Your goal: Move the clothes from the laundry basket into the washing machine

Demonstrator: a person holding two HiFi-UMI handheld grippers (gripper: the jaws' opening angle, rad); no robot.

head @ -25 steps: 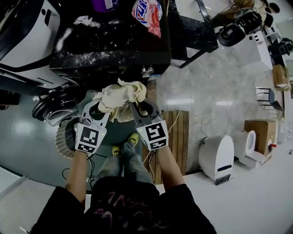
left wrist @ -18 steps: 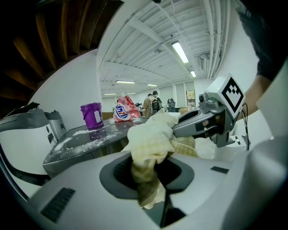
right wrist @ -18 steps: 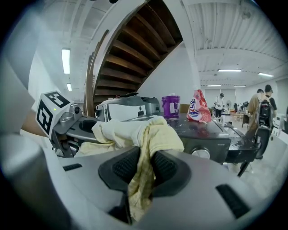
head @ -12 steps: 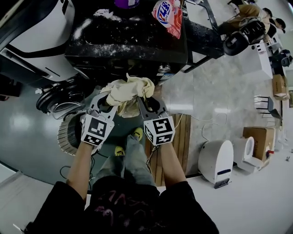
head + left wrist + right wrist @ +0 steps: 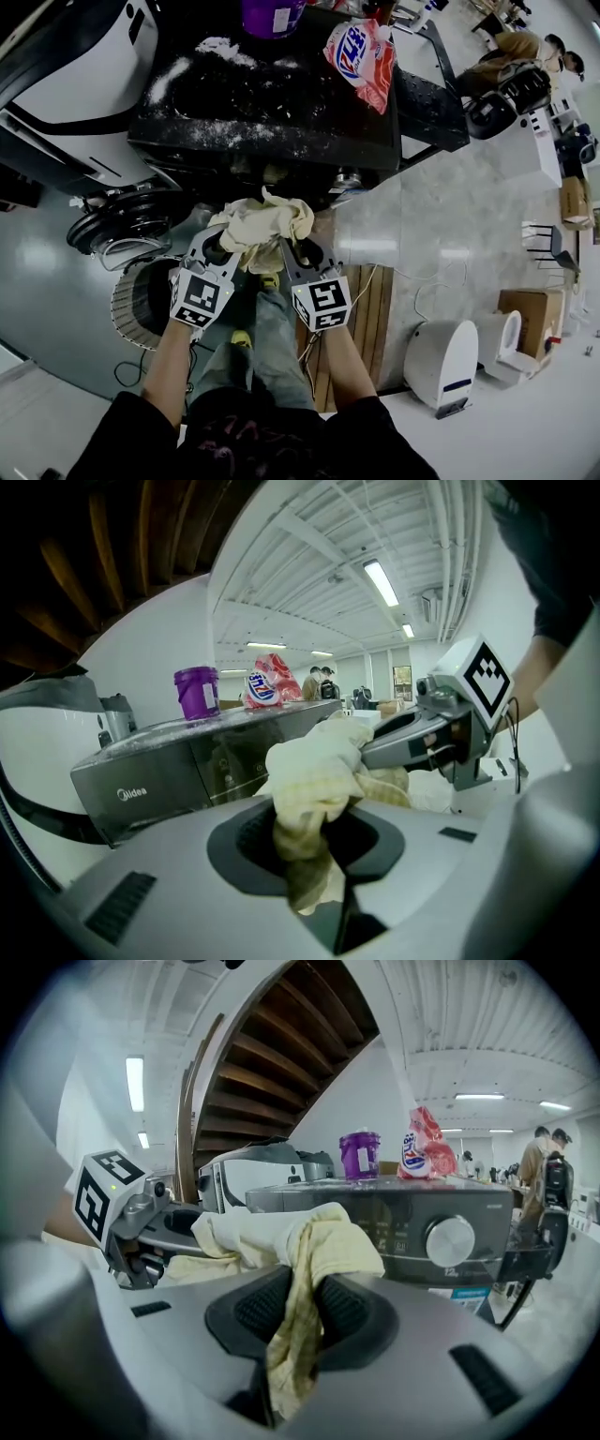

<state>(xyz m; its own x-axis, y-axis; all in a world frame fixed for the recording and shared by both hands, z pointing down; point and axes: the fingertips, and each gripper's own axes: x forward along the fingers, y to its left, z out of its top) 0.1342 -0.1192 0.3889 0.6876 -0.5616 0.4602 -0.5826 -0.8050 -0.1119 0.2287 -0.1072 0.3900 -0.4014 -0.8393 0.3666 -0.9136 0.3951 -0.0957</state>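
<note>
A pale yellow cloth (image 5: 261, 223) hangs bunched between both grippers, just in front of the dark grey washing machine (image 5: 272, 112). My left gripper (image 5: 221, 246) is shut on the cloth's left side, and my right gripper (image 5: 285, 247) is shut on its right side. In the left gripper view the cloth (image 5: 314, 780) is pinched in the jaws (image 5: 309, 832), with the right gripper (image 5: 441, 728) beyond it. In the right gripper view the cloth (image 5: 305, 1241) drapes through the jaws (image 5: 295, 1307). The machine's round door (image 5: 122, 220) stands open at left. The round laundry basket (image 5: 131, 300) sits below it.
A purple container (image 5: 272, 14) and a red-and-white detergent bag (image 5: 361, 56) stand on the machine's powder-dusted top. A white appliance (image 5: 66, 56) is at left. A wooden slat board (image 5: 364, 300), cables, a white device (image 5: 441, 361) and a cardboard box (image 5: 530, 314) lie to the right.
Both grippers have sunk lower with the cloth, staying in front of the washing machine. The grip on the cloth looks the same.
</note>
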